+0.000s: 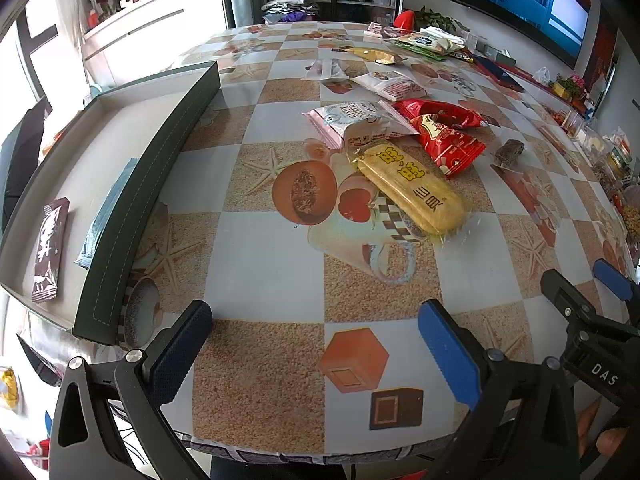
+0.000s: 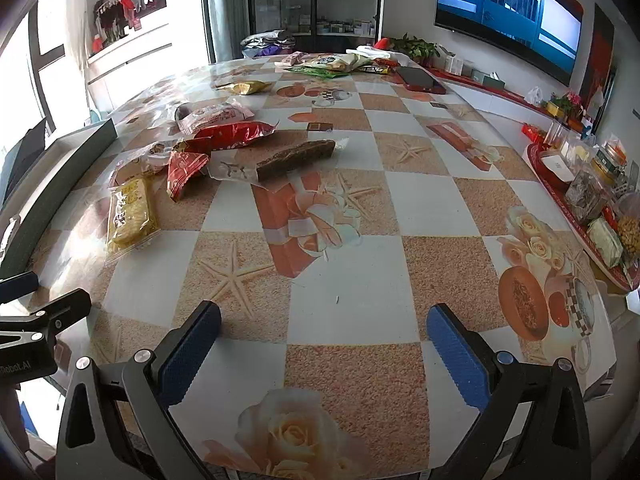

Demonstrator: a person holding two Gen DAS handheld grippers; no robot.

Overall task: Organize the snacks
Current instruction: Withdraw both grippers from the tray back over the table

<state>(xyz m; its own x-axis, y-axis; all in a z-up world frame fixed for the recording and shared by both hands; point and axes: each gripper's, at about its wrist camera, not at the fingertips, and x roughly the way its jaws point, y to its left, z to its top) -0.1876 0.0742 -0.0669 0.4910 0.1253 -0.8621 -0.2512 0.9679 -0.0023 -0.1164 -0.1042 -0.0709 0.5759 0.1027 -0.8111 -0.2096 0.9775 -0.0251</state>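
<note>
Both claws gape, empty; yellow snack pack (image 1: pixel 412 188) lies ahead of left gripper (image 1: pixel 316 344), long axis slanting far-left to near-right; right gripper (image 2: pixel 324 344) sits farther off; tray (image 1: pixel 132 208) to left.

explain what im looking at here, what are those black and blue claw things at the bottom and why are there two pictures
Those claws are not a robot. A person holds one hand-held gripper in each hand, and each carries a wide-angle camera looking forward along its two blue-padded fingers. That is why you get two pictures of the same table: one from the left hand-held gripper, one from the right hand-held gripper. Both are open and hold nothing.

On the patterned table lie loose snacks: a yellow cracker pack, red packets, a white and pink packet and a dark brown bar in clear wrap. More packets sit at the far end.

To the left is a dark-rimmed box that already holds a brown packet and a grey-blue one.
</note>
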